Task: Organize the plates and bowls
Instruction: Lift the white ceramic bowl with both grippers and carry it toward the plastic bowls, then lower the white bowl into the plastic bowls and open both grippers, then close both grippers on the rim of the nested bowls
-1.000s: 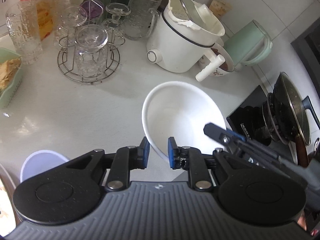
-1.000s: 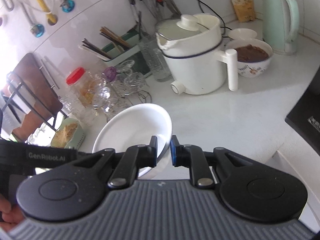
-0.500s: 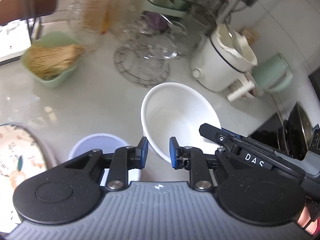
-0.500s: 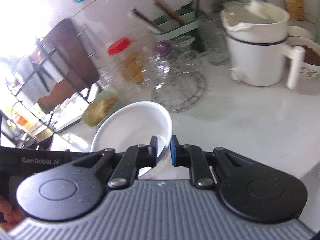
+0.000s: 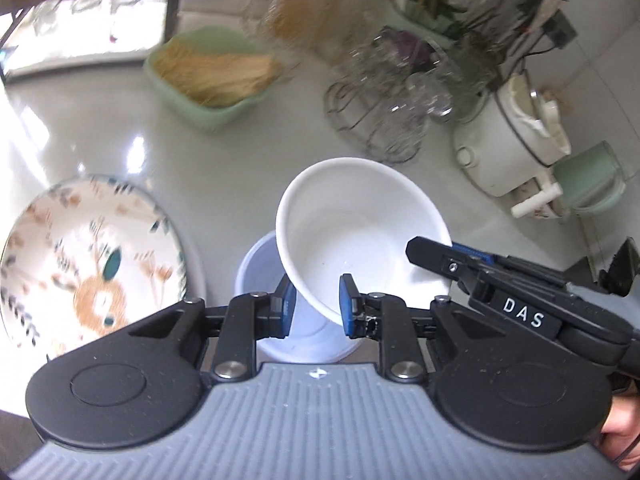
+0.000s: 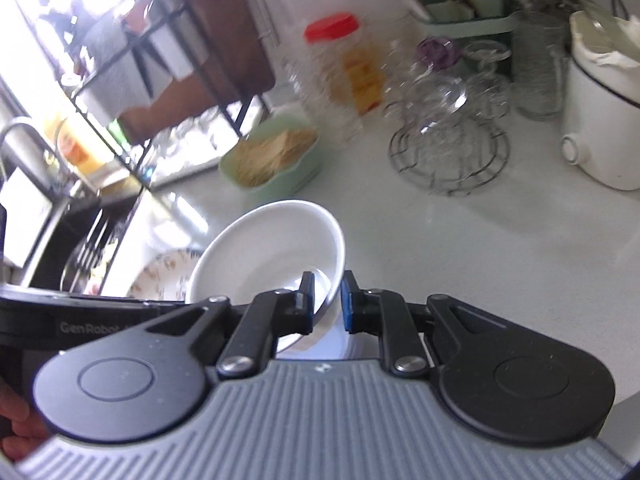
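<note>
A white bowl (image 5: 360, 232) is held in the air, tilted, by both grippers. My left gripper (image 5: 314, 306) is shut on its near rim. My right gripper (image 6: 326, 300) is shut on its other rim and also shows in the left wrist view (image 5: 436, 254). The bowl (image 6: 268, 256) hangs just above a pale lavender bowl (image 5: 260, 276) on the counter. A floral plate (image 5: 88, 264) lies to the left, and its edge shows in the right wrist view (image 6: 160, 276).
A green dish of noodles (image 5: 212, 76), a wire rack of glasses (image 5: 396, 100), a red-lidded jar (image 6: 344, 64), a white electric pot (image 5: 516, 136) and a green kettle (image 5: 592, 180) stand behind on the white counter (image 6: 460, 248). A sink rack (image 6: 80, 152) is at the left.
Both grippers have carried the white bowl leftward across the counter. It now hangs over the lavender bowl, and the floral plate has come into full view.
</note>
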`<state>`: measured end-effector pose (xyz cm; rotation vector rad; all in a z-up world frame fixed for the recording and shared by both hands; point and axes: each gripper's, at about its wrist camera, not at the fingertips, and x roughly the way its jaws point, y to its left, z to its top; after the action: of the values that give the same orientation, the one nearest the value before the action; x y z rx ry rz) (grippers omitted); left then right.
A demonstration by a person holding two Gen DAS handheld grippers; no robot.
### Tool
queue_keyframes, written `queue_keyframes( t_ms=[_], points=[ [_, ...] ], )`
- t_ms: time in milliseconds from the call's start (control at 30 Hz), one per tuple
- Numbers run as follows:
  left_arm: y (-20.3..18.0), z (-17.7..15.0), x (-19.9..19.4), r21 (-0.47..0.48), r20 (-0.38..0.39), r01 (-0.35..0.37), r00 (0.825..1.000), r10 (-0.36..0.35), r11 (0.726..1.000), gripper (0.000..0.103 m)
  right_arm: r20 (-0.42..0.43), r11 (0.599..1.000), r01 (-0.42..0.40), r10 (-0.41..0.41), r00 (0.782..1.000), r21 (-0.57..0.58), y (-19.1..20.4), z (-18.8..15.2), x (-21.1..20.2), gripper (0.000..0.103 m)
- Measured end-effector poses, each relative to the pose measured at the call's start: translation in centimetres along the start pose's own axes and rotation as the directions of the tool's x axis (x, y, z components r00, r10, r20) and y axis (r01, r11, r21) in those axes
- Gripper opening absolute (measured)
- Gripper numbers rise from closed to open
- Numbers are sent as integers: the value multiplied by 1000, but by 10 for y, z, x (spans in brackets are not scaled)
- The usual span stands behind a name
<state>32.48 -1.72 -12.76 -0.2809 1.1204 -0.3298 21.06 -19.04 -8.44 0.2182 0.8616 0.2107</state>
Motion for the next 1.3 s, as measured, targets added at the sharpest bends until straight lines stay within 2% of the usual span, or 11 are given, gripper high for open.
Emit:
queue_keyframes(
  t_ms=[67, 267, 367, 533, 733, 833, 1033, 1100, 1133, 1200, 1300],
  points=[
    [8, -5, 4, -14, -10, -9, 1000, 9, 1000, 25, -17, 999, 10, -11, 1000, -42, 7, -3, 6, 16],
    [22, -15, 15, -39, -29, -40, 999, 39, 998, 25, -69, 998, 18, -22, 997, -67, 14, -14, 24, 17],
    [26, -18, 20, -48, -44, -41, 998, 39, 998, 25, -73, 992, 49, -58, 996, -116, 18, -21, 31, 17],
    [17, -21, 27, -2, -47, -104, 993, 104, 995, 25, -66, 983, 67, -80, 995, -170, 22, -30, 36, 19],
    [15, -19, 34, -3, -61, -101, 993, 100, 995, 25, -67, 989, 65, -74, 995, -130, 15, -32, 36, 19],
    [15, -20, 33, -10, -54, -103, 993, 102, 995, 26, -63, 991, 64, -71, 995, -117, 9, -30, 34, 26],
    [23, -23, 32, -62, -46, -89, 995, 87, 994, 35, -61, 991, 33, -41, 997, -130, 6, -27, 31, 26],
    [25, -23, 29, -72, -36, -92, 995, 90, 993, 43, -60, 992, 45, -52, 997, -120, 3, -24, 33, 26],
    [26, -23, 27, -79, -32, -92, 995, 90, 993, 45, -56, 993, 48, -54, 997, -109, 2, -23, 34, 26],
    [28, -23, 25, -91, -25, -84, 996, 82, 992, 46, -52, 997, 42, -45, 998, -64, -5, -20, 36, 35],
    [31, -24, 27, -98, -31, -86, 996, 83, 991, 46, -81, 1000, 0, 2, 997, 22, -18, -20, 45, 34]
  ],
)
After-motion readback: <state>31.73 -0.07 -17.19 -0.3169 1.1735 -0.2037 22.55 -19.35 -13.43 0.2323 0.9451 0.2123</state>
